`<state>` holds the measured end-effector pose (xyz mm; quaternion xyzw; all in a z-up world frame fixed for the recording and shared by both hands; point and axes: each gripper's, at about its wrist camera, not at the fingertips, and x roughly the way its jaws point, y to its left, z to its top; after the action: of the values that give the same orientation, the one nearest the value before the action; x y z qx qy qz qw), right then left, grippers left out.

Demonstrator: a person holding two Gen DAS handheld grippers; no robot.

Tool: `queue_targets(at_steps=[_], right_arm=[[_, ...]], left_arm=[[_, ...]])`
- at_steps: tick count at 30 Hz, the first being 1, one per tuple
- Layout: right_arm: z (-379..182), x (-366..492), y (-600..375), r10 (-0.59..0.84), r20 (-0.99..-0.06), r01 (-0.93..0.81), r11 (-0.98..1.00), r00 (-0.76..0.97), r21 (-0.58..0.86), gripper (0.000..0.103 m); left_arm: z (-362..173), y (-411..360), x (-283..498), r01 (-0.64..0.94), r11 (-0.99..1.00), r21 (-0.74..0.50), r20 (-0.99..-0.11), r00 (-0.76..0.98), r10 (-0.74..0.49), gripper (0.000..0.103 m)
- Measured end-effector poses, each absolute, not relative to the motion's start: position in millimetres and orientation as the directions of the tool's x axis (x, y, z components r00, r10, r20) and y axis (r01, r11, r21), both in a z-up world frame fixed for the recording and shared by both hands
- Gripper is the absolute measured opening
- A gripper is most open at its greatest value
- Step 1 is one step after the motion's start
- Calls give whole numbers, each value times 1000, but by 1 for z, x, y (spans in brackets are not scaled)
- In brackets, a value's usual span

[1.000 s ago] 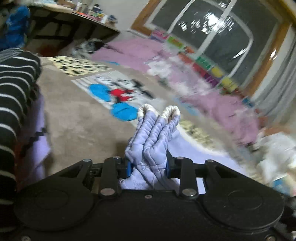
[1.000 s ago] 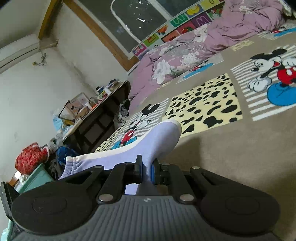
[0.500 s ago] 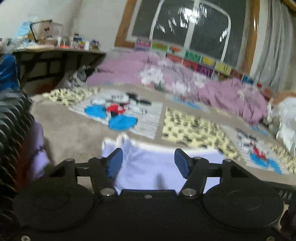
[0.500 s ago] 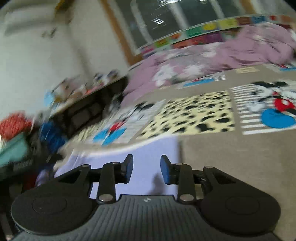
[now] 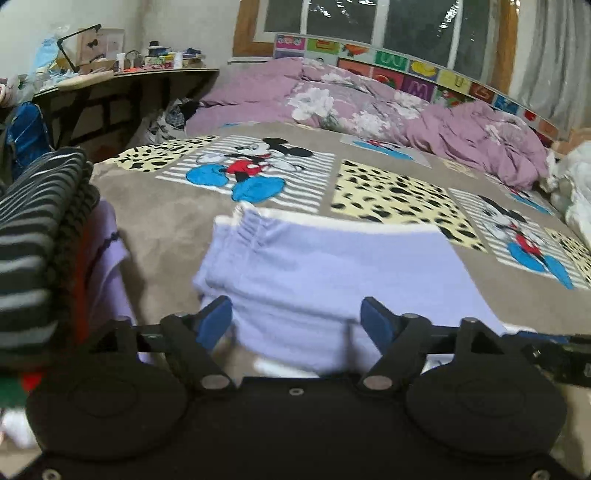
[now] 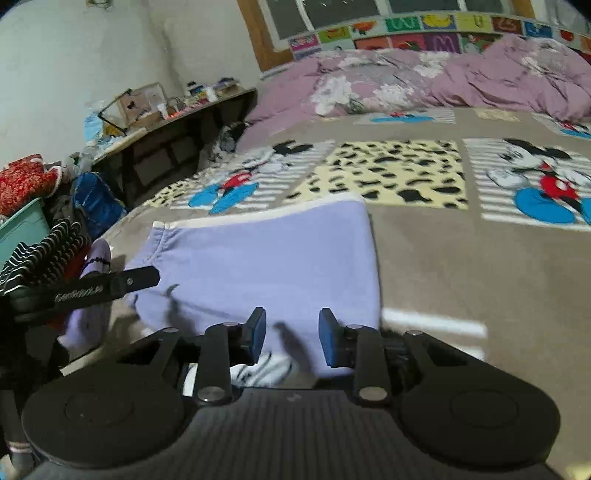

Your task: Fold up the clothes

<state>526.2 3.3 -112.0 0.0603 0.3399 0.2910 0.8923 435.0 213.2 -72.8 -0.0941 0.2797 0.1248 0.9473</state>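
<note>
Nearest to us, the left hand-held gripper (image 5: 297, 321) has its jaws spread wide and still opening, and the lavender garment (image 5: 332, 273) lies below and ahead of them, touched by neither pad. Our right hand-held gripper (image 6: 291, 338) stands with a narrower gap, its jaws also opening, and the same garment (image 6: 266, 266) shows through the gap without being pressed. From the right wrist view we see part of the left gripper's black arm reaching in over the garment's left edge.

The garment lies flat on the bed, a white band along its far edge and a gathered corner at the far left. The bed is covered by a taupe blanket (image 5: 159, 229) printed with cartoon mouse panels and yellow panels with black spots.

Just left of the garment we see a stack of clothes topped by a black-and-white striped piece (image 5: 37, 229), with a pale purple piece beneath it.

Farther back, a crumpled mauve floral quilt (image 5: 369, 103) runs along the far side of the bed. Behind it a strip of bright letter tiles (image 5: 417, 70) lines the wall under a dark, wood-framed window (image 5: 369, 18). At far left a cluttered dark desk (image 5: 122, 81) stands against the pale wall, with a blue bag (image 6: 96, 199) and a teal bin (image 6: 22, 225) near it.
</note>
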Motion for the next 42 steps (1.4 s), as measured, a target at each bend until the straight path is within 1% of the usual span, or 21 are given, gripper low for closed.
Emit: queue_targets(at_steps=[2, 4, 6, 7, 8, 13, 16, 22, 32, 42], right_arm=[[-103, 512, -1, 543, -582, -459, 836, 606, 302, 42], [-94, 497, -5, 526, -591, -439, 847, 612, 298, 62], [-83, 484, -8, 511, -594, -424, 857, 621, 294, 74], [-77, 477, -10, 505, -593, -420, 860, 627, 289, 77], [-72, 472, -11, 498, -592, -415, 865, 633, 283, 79], [-45, 443, -14, 461, -589, -403, 884, 664, 237, 93], [-33, 428, -13, 452, -589, -408, 887, 670, 216, 97], [-15, 401, -11, 440, -593, -418, 890, 674, 185, 102], [9, 368, -14, 425, -587, -423, 893, 689, 151, 102], [23, 342, -22, 429, -581, -418, 894, 691, 163, 102]], left_arm=[[-67, 202, 423, -270, 959, -86, -565, 806, 177, 90], [-58, 193, 411, -262, 964, -54, -566, 803, 186, 92], [-48, 186, 399, -257, 966, -26, -561, 804, 199, 94], [-42, 183, 393, -263, 965, -16, -555, 805, 210, 100], [-37, 181, 388, -270, 963, -9, -550, 805, 221, 103], [-13, 172, 366, -281, 960, 22, -543, 802, 247, 103], [-1, 166, 356, -280, 960, 29, -553, 796, 248, 103], [15, 156, 335, -300, 953, 41, -555, 786, 271, 103], [27, 153, 311, -331, 944, -2, -568, 777, 271, 103], [40, 144, 288, -322, 946, 26, -542, 791, 284, 103]])
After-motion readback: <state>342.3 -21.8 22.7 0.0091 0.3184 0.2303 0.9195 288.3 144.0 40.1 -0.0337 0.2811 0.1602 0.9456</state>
